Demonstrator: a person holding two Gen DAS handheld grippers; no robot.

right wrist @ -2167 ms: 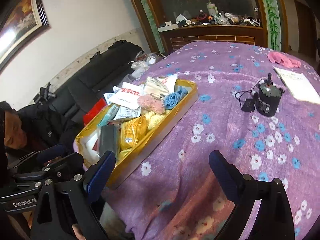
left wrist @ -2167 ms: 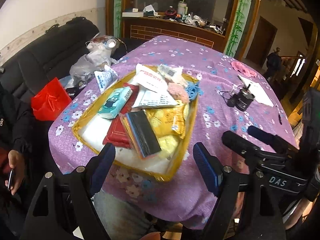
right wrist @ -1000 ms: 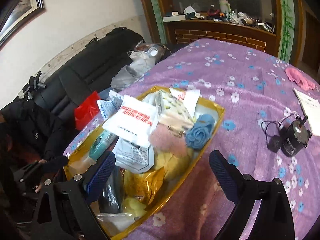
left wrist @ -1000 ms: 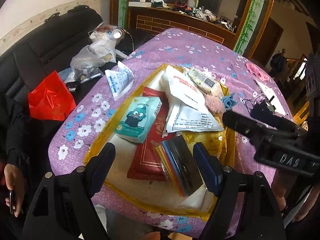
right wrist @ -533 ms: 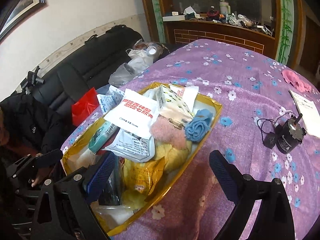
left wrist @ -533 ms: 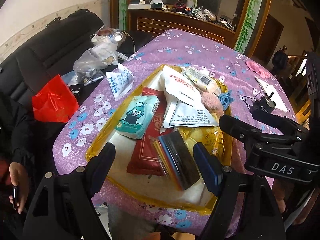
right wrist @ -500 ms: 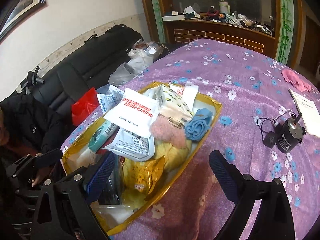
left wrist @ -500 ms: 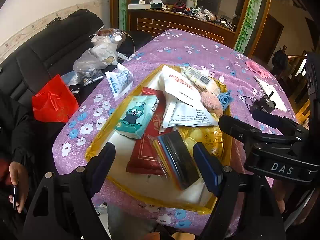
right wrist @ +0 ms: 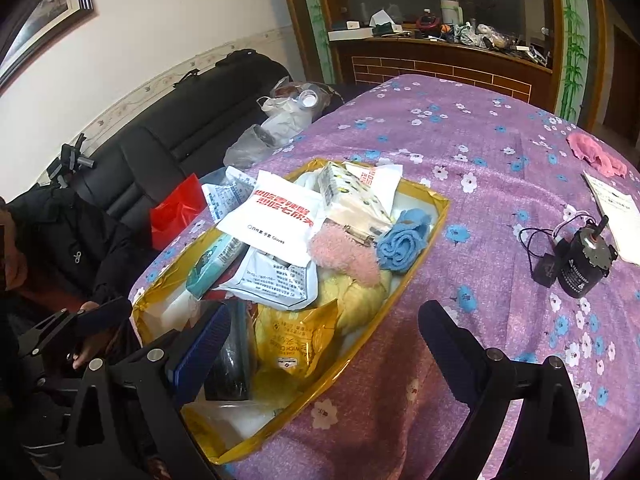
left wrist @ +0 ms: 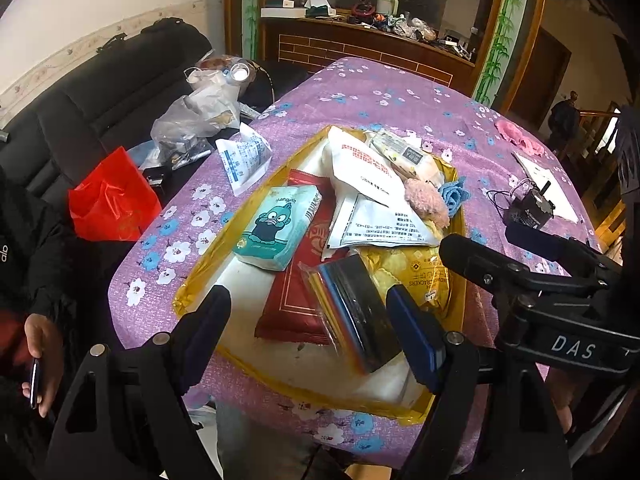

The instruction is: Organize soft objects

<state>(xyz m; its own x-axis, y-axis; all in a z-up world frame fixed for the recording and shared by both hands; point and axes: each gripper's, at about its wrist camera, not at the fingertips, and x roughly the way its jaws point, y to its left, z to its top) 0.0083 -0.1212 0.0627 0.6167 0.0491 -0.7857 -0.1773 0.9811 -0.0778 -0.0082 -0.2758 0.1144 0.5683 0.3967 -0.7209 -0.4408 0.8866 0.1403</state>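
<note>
Soft packets, a fluffy pink pouch (right wrist: 344, 254) and a rolled blue cloth (right wrist: 402, 242) are lying heaped in the gold tray (right wrist: 416, 268); both hand-held grippers (left wrist: 308, 332) (right wrist: 320, 340) are hovering wide, holding nothing.

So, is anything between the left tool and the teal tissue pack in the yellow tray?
Nothing visible is. The left tool hangs open over the near end of the tray, and the tissue pack lies uncovered on top, just ahead of it.

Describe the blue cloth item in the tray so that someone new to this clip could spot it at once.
On the purple floral tablecloth sits a gold tray heaped with packets. At its far right corner lies the blue cloth, rolled like a rose, touching a fuzzy pink pouch. It is the only blue fabric among the packets.
</note>
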